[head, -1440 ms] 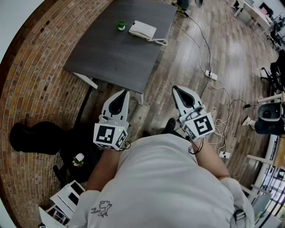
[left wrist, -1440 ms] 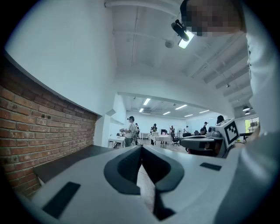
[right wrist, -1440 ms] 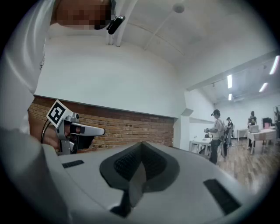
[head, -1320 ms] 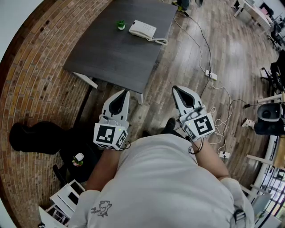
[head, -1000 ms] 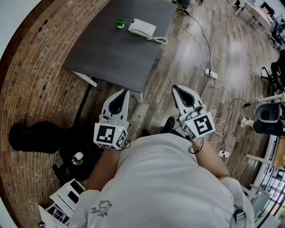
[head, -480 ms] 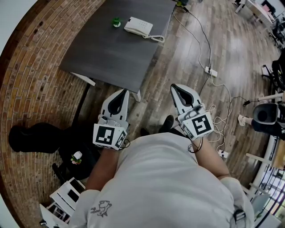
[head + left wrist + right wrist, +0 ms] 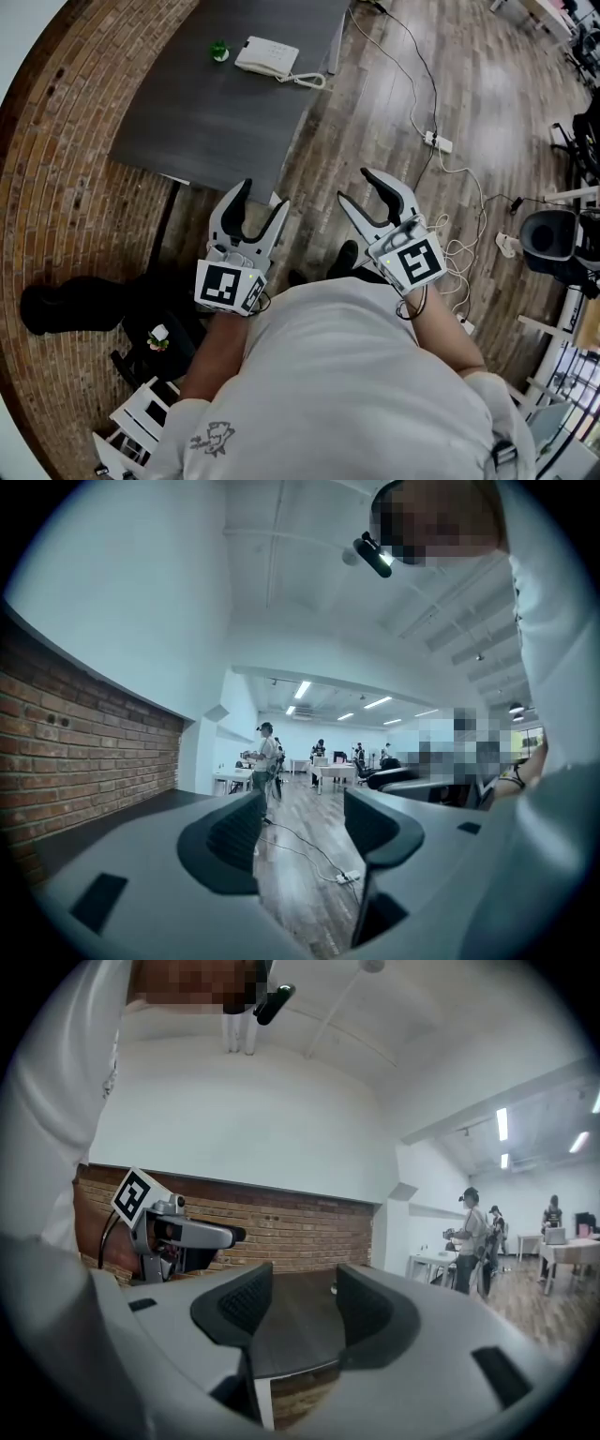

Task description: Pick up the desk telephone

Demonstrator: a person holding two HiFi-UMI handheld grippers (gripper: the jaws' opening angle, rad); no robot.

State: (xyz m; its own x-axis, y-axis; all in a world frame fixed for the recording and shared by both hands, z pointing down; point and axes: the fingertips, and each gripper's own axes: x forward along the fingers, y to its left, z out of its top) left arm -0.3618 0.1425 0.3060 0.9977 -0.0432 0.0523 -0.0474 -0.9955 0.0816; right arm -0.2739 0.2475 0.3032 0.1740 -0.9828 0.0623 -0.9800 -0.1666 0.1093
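desk telephone (image 7: 266, 58): far off — likely light, slick; clamp the base, handset's loose
left gripper (image 7: 262, 195), right gripper (image 7: 361, 190): just spread, empty

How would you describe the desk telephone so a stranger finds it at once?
Look at the dark grey table. Toward its far end lies the desk telephone, beside a small green object. It alone is white, flat, with a cord.

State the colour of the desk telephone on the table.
The desk telephone is white; the head view shows it best.
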